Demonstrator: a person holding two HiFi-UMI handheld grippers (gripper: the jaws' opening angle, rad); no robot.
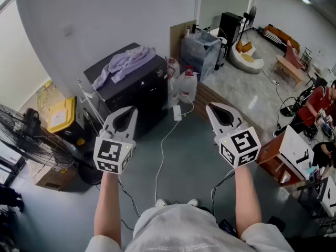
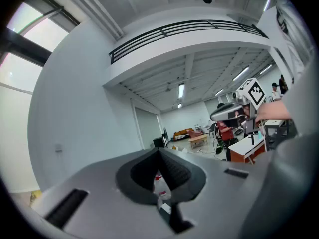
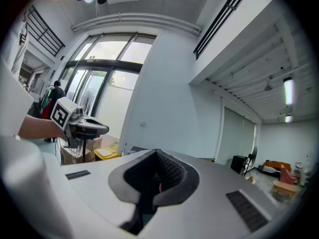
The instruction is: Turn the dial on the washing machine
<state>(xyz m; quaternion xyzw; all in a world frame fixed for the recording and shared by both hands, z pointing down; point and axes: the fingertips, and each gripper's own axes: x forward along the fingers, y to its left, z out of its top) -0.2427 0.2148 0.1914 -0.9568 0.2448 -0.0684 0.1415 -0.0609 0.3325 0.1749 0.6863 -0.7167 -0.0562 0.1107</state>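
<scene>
The washing machine (image 1: 137, 91) is a black box standing against the white wall, with a lavender cloth (image 1: 126, 62) draped over its top. Its dial does not show in any view. My left gripper (image 1: 125, 111) is held in the air short of the machine's front right corner, shut with nothing in it. The right gripper (image 1: 213, 107) hovers at the same height further right over the floor, also shut and empty. Each gripper view looks up at the walls and ceiling, over its own closed jaws (image 2: 160, 152) (image 3: 156, 153).
A standing fan (image 1: 37, 140) and a yellow box (image 1: 62, 114) sit left of the machine. Water jugs (image 1: 186, 85) stand at its right, and a white cable with an adapter (image 1: 177, 113) runs across the floor. A wooden desk (image 1: 273, 151) is at the right.
</scene>
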